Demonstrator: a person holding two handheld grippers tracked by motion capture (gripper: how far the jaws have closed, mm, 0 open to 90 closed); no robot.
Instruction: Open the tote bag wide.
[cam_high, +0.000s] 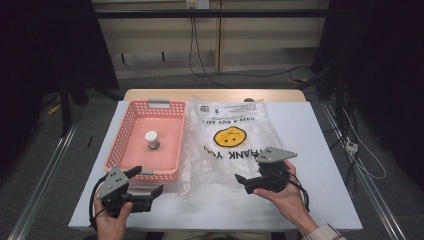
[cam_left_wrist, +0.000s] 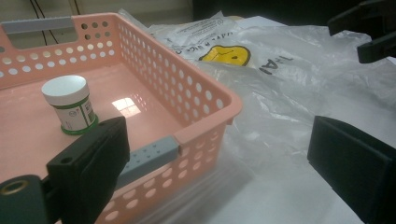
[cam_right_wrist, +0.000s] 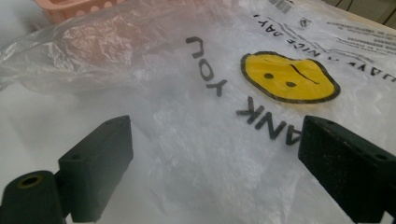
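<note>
Pink plastic basket (cam_high: 131, 131) sits on the left of my white desk (cam_high: 320, 150), with a small white-lidded jar (cam_high: 152, 139) standing upright on its floor. Just beside it, to the right, lies a clear plastic bag (cam_high: 235, 145) printed with a yellow smiley face (cam_right_wrist: 288, 77). My left tongs (cam_high: 148, 182) hover at the basket's near corner, jaws wide and holding nothing. My right tongs (cam_high: 248, 181) are over the bag's near end, jaws equally wide and empty.

The clear plastic bag (cam_right_wrist: 224, 107) reads "THANK YOU" beside a yellow smiley, with, it seems, "HAVE A NICE DAY!" above; the jar's (cam_left_wrist: 70, 103) label is unreadable.
</note>
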